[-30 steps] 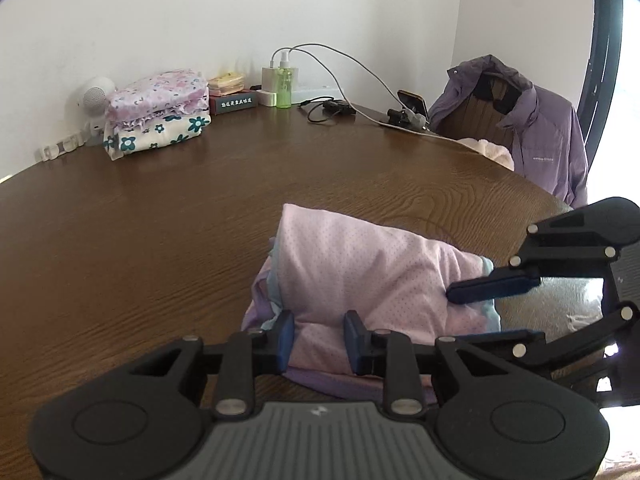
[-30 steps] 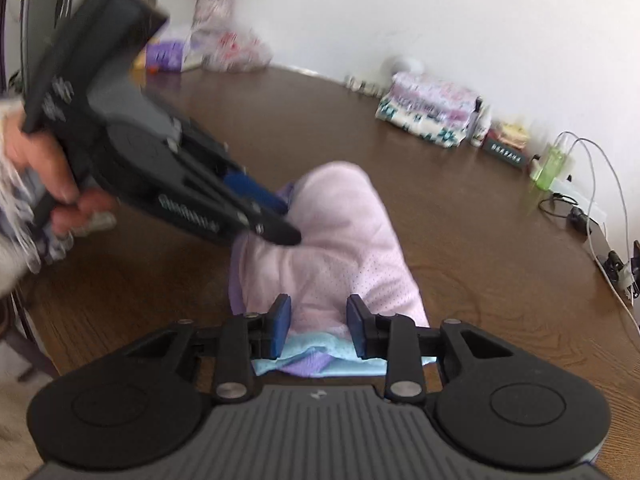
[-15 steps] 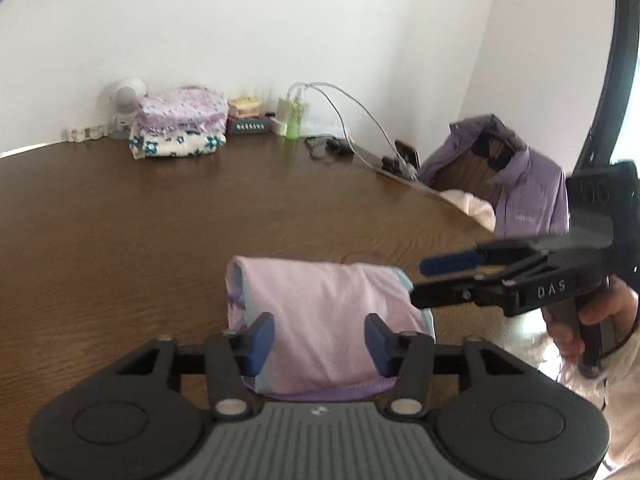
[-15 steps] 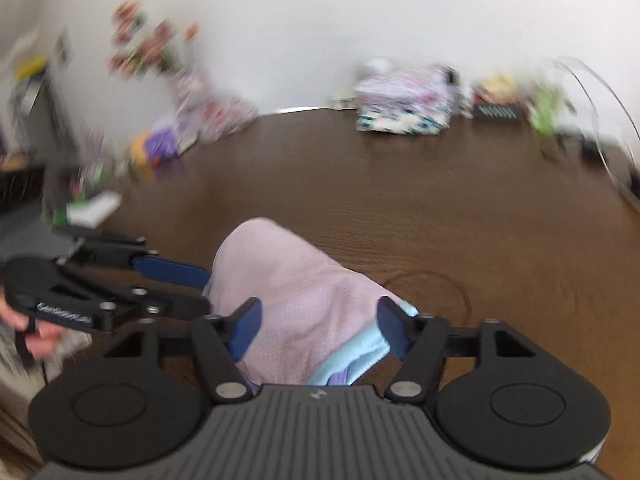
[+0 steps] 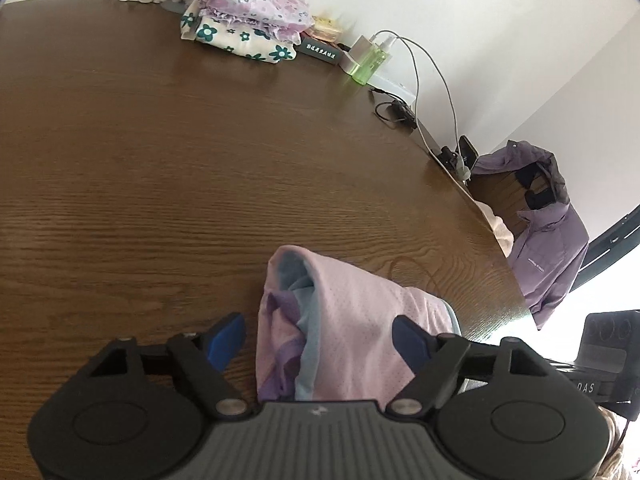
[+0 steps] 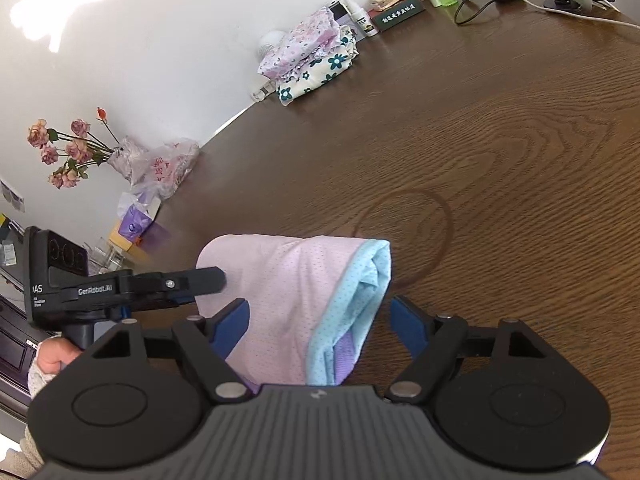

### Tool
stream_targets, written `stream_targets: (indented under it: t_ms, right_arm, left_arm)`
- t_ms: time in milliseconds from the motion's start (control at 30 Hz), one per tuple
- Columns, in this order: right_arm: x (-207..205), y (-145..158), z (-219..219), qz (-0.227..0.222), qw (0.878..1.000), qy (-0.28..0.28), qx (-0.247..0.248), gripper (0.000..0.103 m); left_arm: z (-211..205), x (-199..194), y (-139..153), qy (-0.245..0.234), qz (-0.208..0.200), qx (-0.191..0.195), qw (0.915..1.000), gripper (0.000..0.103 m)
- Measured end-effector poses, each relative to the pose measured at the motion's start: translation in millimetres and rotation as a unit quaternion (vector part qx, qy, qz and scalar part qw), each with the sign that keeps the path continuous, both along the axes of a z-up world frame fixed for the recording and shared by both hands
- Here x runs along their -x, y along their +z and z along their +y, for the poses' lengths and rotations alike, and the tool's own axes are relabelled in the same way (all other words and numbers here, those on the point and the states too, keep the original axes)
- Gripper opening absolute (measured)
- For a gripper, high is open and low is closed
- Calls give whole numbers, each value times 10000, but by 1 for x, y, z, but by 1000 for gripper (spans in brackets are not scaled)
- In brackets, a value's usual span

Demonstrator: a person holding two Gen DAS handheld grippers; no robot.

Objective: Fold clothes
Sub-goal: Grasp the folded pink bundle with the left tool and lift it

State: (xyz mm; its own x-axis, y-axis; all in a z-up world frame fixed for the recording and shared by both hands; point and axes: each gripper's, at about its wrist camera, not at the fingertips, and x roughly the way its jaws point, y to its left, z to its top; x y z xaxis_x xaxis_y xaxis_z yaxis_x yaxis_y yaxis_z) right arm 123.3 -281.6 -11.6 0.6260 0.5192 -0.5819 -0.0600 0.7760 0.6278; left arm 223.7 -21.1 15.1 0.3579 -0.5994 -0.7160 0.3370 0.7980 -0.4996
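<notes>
Folded pink mesh garment (image 5: 352, 320) sits near my edge of the brown wooden table (image 5: 160, 160), rolled into a compact bundle with light blue and purple layers showing at its open ends. My left gripper (image 5: 320, 336) is released, its blue pads spread wide on either side of the bundle; from this view the left pad stands clear of the cloth, while the right pad (image 5: 410, 340) overlaps it and I cannot tell if they touch. My right gripper (image 6: 318, 322) is likewise spread wide open, straddling the same garment (image 6: 288, 300) from the opposite end, where the light blue lining curls out. Its right pad stands apart from the fabric; its left pad (image 6: 232, 320) lies just at the pink edge. In the right wrist view I see the left gripper's black finger (image 6: 188, 280) reaching in from the left to the pink cloth's edge, with the hand (image 6: 52, 360) holding its grip below.

Far across the table, by the white wall, a stack of folded floral clothes (image 5: 248, 24) rests beside a green bottle (image 5: 368, 64) and white charging cables (image 5: 432, 80). A purple jacket (image 5: 540, 232) hangs over a chair past the table's right edge. Dried roses (image 6: 68, 148) stand at the far left in the right wrist view.
</notes>
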Motion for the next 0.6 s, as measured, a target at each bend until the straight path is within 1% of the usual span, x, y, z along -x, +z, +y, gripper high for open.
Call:
stream_targets:
  t_ms: [33, 67, 133, 167, 233, 267, 300, 367, 433, 500, 533, 600]
  right_arm:
    - [0, 0, 1, -17, 10000, -13, -29, 74]
    - [0, -1, 3, -27, 10000, -32, -42, 72]
    - [-2, -3, 5, -24, 9999, -70, -108, 57]
    - [-3, -5, 5, -9, 9998, -87, -171, 53]
    - [-5, -10, 5, 77, 9994, -143, -302, 28]
    - [-6, -14, 5, 139, 9988, -130, -447, 21]
    - [-8, -18, 4, 199, 9979, -109, -600, 16]
    - [-10, -24, 3, 285, 9961, -68, -835, 15]
    - [-12, -23, 3, 287, 9957, -15, -878, 13]
    - [-13, -21, 3, 249, 9953, 40, -939, 13]
    - [-15, -18, 3, 218, 9950, 74, -977, 12]
    - [-19, -8, 5, 113, 9945, 156, -1034, 12]
  left_arm:
    - [0, 1, -1, -21, 14, -5, 10000, 63]
    - [0, 1, -3, -32, 56, 21, 10000, 48]
    - [2, 2, -8, -19, 178, 163, 9997, 39]
    - [3, 3, -10, 3, 201, 209, 9996, 35]
    - [4, 6, -13, 58, 234, 296, 9993, 27]
    - [5, 8, -16, 84, 261, 359, 9990, 24]
    - [6, 11, -17, 102, 256, 429, 9987, 23]
    - [9, 16, -22, 113, 233, 597, 9979, 21]
    - [14, 19, -26, 113, 260, 769, 9966, 20]
    - [19, 23, -23, 161, 197, 862, 9960, 19]
    - [21, 24, -20, 184, 124, 909, 9956, 19]
    - [24, 25, -5, 179, -146, 999, 9947, 19]
